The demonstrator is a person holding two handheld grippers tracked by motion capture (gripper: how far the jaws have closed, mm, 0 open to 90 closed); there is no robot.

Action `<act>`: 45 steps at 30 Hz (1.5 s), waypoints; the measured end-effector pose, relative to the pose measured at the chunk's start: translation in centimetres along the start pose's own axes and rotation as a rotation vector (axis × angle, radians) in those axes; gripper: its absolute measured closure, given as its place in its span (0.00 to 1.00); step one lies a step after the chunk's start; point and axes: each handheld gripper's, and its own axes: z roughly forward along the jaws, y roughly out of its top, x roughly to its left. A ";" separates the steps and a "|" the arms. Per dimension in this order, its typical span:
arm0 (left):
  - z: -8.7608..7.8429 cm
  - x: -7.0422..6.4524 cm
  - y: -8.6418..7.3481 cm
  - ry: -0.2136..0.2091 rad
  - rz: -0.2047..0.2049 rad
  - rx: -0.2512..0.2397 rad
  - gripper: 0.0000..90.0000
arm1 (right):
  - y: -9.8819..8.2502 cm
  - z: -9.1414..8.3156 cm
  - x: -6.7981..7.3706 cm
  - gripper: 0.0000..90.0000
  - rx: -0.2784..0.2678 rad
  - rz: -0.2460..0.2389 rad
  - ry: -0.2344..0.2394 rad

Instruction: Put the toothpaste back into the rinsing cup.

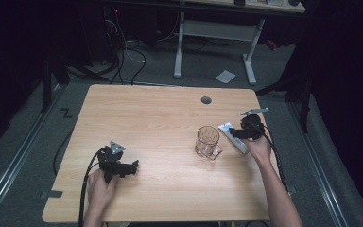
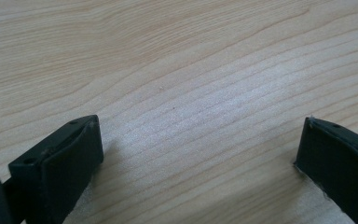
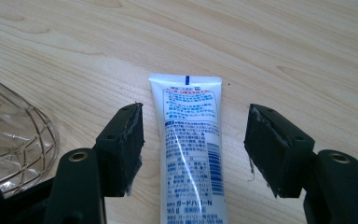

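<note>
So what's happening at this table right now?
A person sits at a wooden table with a gripper in each hand. The right gripper is open, its jaws either side of a white tube lying flat on the table, not squeezing it. A clear glass stands just beside the tube. The left gripper is open too, low over bare wood with nothing between its jaws.

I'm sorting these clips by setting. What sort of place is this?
Probably a lab or recording room, not a home: a bare wooden table on grey floor, dark surrounds, a white-legged desk behind with cables trailing underneath, and a hand-held gripper on a cable.
</note>
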 end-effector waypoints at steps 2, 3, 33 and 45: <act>0.0 0.0 0.0 0.000 0.000 0.000 0.01 | 0.2 0.5 0.0 0.41 0.021 -0.002 0.002; 0.0 0.0 0.0 0.000 0.000 0.000 0.01 | 0.3 0.9 0.0 0.41 0.028 -0.006 0.003; 0.0 0.0 0.0 -0.001 0.001 0.000 0.01 | 0.3 4.9 0.1 0.46 0.189 0.004 0.004; 0.0 0.0 0.0 -0.001 0.001 0.000 0.01 | 0.8 4.3 0.1 0.67 0.221 0.004 0.002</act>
